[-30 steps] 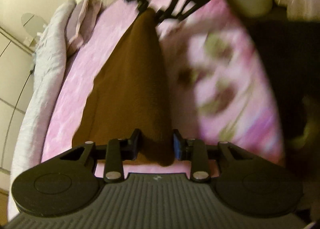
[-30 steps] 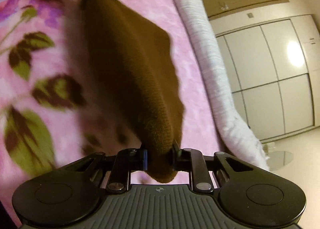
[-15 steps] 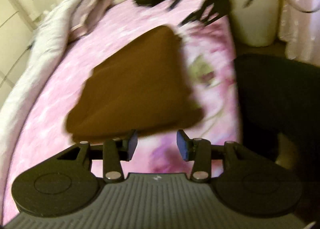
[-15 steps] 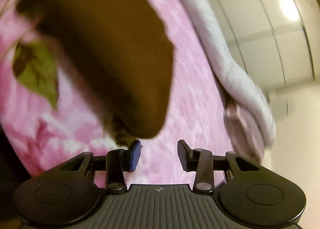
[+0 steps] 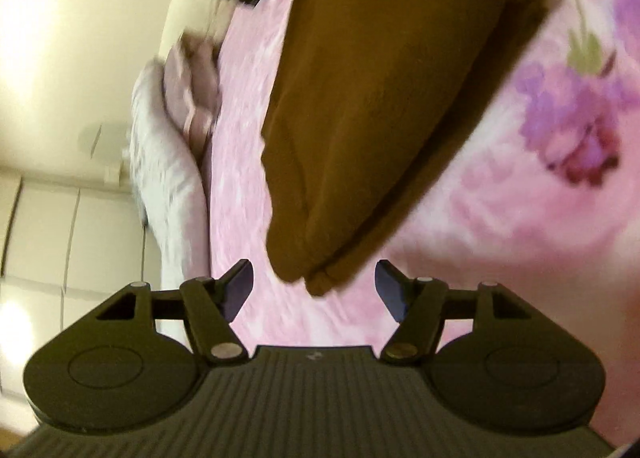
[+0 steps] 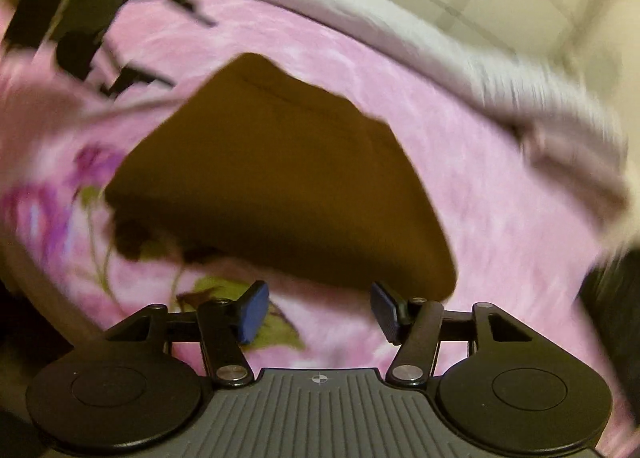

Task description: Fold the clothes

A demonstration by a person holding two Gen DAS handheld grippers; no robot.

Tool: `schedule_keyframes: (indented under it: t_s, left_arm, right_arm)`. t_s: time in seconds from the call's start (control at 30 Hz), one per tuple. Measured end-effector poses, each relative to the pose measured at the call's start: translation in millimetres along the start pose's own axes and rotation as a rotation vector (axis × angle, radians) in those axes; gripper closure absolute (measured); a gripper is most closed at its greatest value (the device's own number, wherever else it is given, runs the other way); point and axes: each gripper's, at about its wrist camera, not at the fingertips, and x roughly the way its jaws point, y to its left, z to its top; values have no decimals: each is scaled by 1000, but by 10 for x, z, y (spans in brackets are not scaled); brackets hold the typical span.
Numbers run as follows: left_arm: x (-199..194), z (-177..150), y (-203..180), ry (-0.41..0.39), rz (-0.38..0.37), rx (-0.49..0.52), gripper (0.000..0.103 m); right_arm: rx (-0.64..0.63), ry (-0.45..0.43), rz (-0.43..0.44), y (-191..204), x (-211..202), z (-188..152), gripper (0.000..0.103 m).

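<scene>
A second ago both grippers pinched the brown cloth [image 5: 384,98] and held it up; now it lies folded on the pink blanket [image 5: 520,198], dropped there so the fold stays. The left gripper [image 5: 314,290] has just been opening, its jaws apart with the cloth's near corner just ahead, untouched. The right gripper [image 6: 316,310] has also just opened and holds nothing, clear of the cloth's edge, likely backing off for the next step.
</scene>
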Motion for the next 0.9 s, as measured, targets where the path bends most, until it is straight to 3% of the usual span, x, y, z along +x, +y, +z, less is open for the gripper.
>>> schedule_keyframes:
  t_s: [0.1,0.17,0.27,0.4,0.5,0.57,0.83,0.9]
  left_arm:
    - [130,-57,-86,-43,-45,112,39]
    - [212,-108,-129,-59,-84,160,49]
    - [240,-147,-37,-64,-149,118,60]
    - [185,-195,169,-64,-166,33,61]
    - [137,-252,475,-79,-199,-150,60]
    - [198,-325,706,-56,-279,-329,60]
    - [839,-964,1435,43,-556,-1222,59]
    - [1012,-1032,1479,54,-624,-1354,60]
  right_arm:
    - [273,3,92,-361,5,-24,45]
    - [422,-2,143,-550,56,-24,45]
    - [591,-20,191,-772,126,2,45]
    - [802,-18,235,-993,232,0,45]
    - [872,-28,254,-1098,238,-38,45]
    - [889,-43,249,-1129,214,-64,45]
    - [1022,-83,210,-1167,221,-214,41]
    - [1064,-96,205,-1188,235,-245,39]
